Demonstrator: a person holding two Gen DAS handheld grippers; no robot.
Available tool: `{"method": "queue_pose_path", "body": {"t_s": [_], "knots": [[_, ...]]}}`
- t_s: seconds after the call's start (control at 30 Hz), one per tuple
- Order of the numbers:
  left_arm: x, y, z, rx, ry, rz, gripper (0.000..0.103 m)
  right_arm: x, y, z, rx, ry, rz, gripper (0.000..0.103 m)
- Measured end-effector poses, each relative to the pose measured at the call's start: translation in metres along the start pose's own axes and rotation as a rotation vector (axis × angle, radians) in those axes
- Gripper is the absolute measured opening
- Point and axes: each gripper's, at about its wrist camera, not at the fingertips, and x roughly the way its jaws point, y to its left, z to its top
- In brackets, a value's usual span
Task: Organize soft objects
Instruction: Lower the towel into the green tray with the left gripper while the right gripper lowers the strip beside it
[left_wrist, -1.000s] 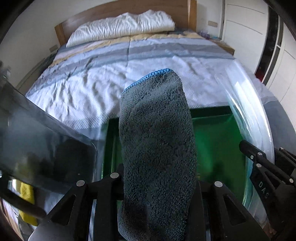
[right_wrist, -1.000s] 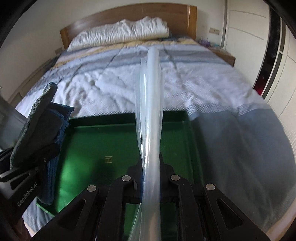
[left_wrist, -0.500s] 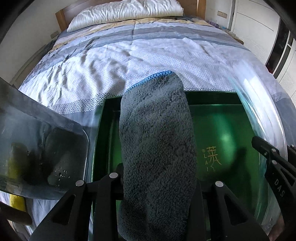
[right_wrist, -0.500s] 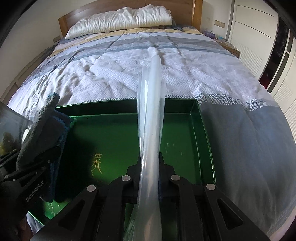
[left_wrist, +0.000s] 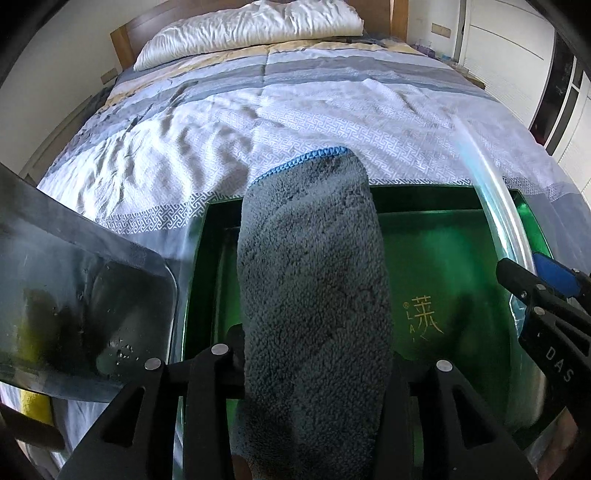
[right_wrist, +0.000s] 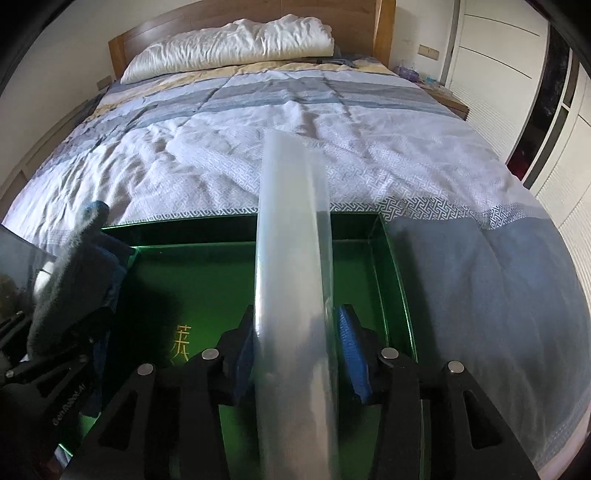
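Observation:
A grey fleece towel with a blue hem stands upright between the fingers of my left gripper, over the left part of a green tray. The left jaws are opening, but the towel still fills the gap and the pads press on it. My right gripper hovers over the tray, its jaws opening. A clear plastic film stands loose between its blue pads, with a gap on the right side. The right wrist view has the towel at far left.
The tray lies at the foot of a bed with a white, grey and blue quilt and a white pillow at the wooden headboard. A smoky see-through sheet hangs at the left. White wardrobe doors line the right.
Both grippers sank toward the tray. The right jaws, earlier shut on the plastic film, have parted and the film has spread wider. The towel stays in the left gripper.

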Motion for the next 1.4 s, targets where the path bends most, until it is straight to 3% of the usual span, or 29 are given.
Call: {"method": "queue_pose_path", "body": {"t_s": [0.2, 0.33, 0.8, 0.9, 1.4], "knots": [[-0.005, 0.0, -0.001, -0.004, -0.007, 0.015, 0.039, -0.006, 0.003, 0.0, -0.014, -0.002, -0.002, 0.061], [-0.007, 0.002, -0.001, -0.009, -0.015, 0.021, 0.045, -0.009, 0.002, 0.0, -0.019, -0.003, -0.007, 0.065], [-0.008, 0.004, -0.002, -0.024, -0.03, 0.027, 0.047, -0.008, 0.006, 0.001, -0.037, 0.004, -0.007, 0.066], [-0.009, 0.004, -0.003, -0.023, -0.041, 0.034, 0.058, -0.008, 0.007, 0.001, -0.042, 0.004, -0.008, 0.066], [-0.01, 0.006, -0.003, -0.03, -0.06, 0.04, 0.065, -0.006, 0.013, 0.002, -0.067, 0.0, -0.021, 0.072]]}}
